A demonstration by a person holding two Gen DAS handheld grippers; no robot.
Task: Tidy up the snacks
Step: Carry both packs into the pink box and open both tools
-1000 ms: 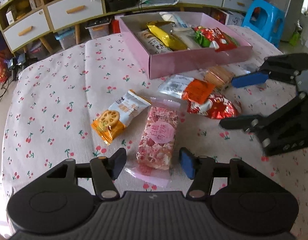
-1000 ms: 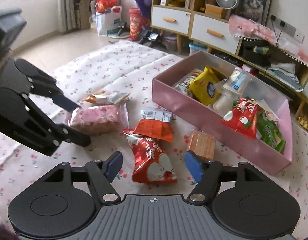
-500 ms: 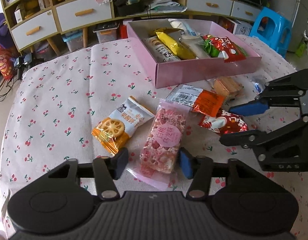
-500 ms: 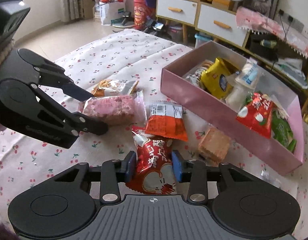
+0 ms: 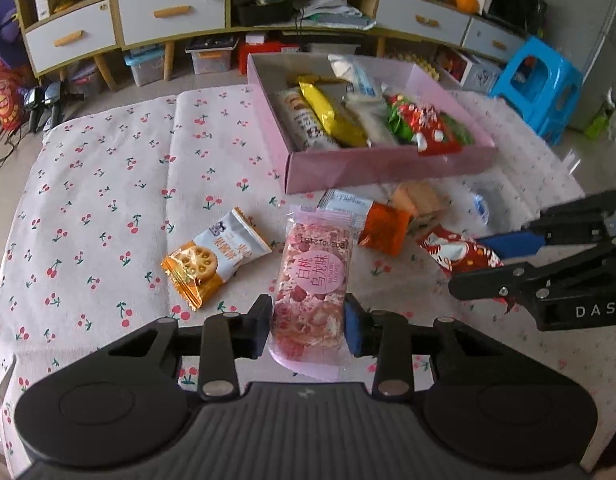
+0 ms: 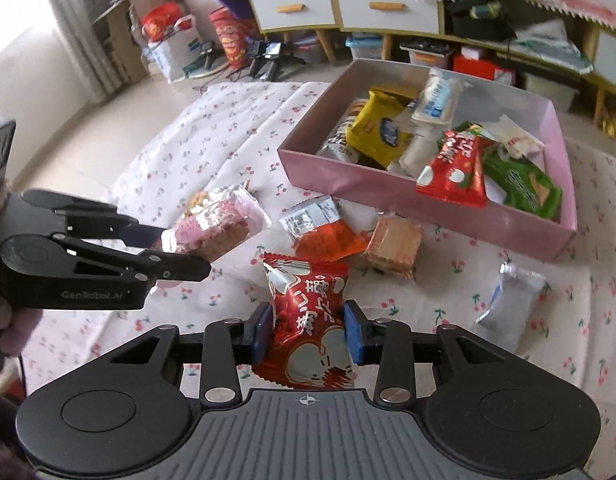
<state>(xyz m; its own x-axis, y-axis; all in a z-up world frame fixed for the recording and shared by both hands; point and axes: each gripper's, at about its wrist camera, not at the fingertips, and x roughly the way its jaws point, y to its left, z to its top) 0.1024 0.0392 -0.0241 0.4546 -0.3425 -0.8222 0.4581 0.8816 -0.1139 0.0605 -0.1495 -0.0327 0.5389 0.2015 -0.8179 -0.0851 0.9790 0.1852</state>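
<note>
free: cloth [image 5: 108, 184] left of pink box [image 5: 387, 168] | blocked: orange packet [image 5: 383, 226], wafer [image 5: 417, 198] before box

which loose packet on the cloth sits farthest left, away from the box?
The orange and white biscuit packet. It lies alone left of the pink bar held by the left gripper; the other loose packets cluster near the pink box.

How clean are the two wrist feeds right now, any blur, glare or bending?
Left wrist view: sharp centre, pink nougat packet readable, shelves bowed by fisheye, dark corners. Right wrist view: window glare washes out the upper left, slight blur toward the edges, red foil snack packet clear.
</note>
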